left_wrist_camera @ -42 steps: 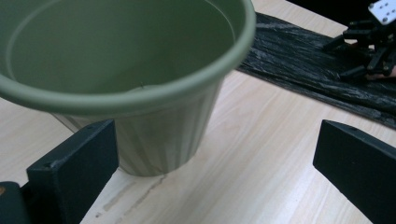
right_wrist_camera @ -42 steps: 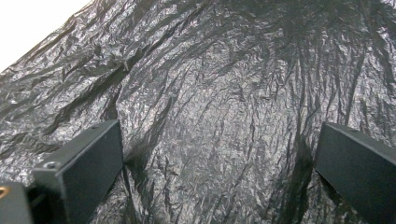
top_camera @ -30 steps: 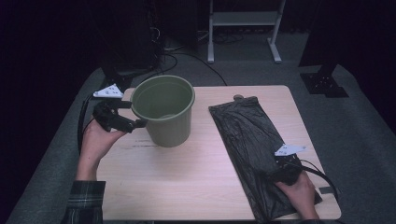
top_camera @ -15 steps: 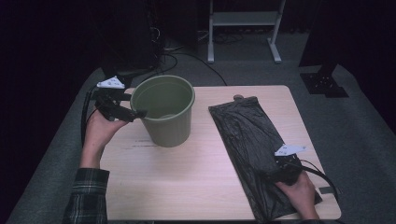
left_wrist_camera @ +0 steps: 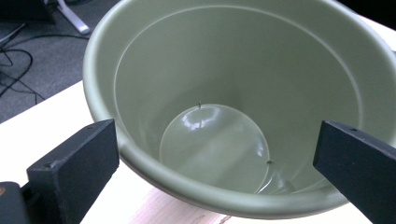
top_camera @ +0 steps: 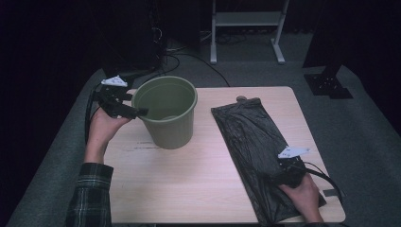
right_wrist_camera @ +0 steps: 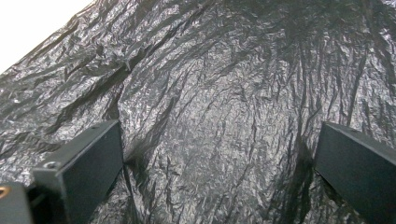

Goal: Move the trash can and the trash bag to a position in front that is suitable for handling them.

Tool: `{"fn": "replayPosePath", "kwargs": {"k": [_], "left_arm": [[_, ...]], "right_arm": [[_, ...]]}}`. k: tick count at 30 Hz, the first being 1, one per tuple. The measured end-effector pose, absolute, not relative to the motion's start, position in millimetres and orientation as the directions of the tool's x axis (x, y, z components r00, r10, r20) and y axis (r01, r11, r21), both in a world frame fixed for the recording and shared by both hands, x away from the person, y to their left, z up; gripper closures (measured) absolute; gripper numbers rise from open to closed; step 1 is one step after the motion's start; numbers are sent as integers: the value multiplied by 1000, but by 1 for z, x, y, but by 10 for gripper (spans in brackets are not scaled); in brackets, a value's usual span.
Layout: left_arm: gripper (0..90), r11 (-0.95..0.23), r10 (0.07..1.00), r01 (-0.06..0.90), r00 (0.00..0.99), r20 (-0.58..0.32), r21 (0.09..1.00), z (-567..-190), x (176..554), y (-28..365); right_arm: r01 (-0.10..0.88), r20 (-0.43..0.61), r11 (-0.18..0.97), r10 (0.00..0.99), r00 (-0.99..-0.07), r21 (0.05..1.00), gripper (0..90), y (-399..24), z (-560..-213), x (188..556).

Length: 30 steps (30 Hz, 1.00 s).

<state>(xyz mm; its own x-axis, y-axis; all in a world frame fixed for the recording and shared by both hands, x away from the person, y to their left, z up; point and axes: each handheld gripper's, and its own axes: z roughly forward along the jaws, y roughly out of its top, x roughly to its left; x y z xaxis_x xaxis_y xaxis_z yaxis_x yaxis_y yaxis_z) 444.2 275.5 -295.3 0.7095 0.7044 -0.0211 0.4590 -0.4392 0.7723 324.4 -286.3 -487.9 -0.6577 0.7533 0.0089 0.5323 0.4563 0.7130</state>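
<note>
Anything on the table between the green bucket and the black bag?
Nothing: in the high view, bare wooden table separates the green bucket from the black bag.

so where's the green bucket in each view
High view: the green bucket stands upright at the table's left, its rim at the left gripper.
Left gripper view: its open mouth sits between the spread jaws.
Right gripper view: not in it; black bag there.
Shared landmark: the pale table.
</note>
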Motion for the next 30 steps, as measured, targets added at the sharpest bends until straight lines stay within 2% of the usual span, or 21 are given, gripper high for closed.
{"fn": "replayPosePath", "kwargs": {"k": [14, 30], "left_arm": [[0, -443, 728, 501, 685, -28, 744, -306, 454, 275], [0, -467, 679, 474, 733, -39, 746, -309, 440, 255]], "right_arm": [[530, 9, 459, 750, -661, 713, 0, -286, -488, 324], [526, 9, 465, 743, -669, 712, 0, -287, -488, 324]]}}
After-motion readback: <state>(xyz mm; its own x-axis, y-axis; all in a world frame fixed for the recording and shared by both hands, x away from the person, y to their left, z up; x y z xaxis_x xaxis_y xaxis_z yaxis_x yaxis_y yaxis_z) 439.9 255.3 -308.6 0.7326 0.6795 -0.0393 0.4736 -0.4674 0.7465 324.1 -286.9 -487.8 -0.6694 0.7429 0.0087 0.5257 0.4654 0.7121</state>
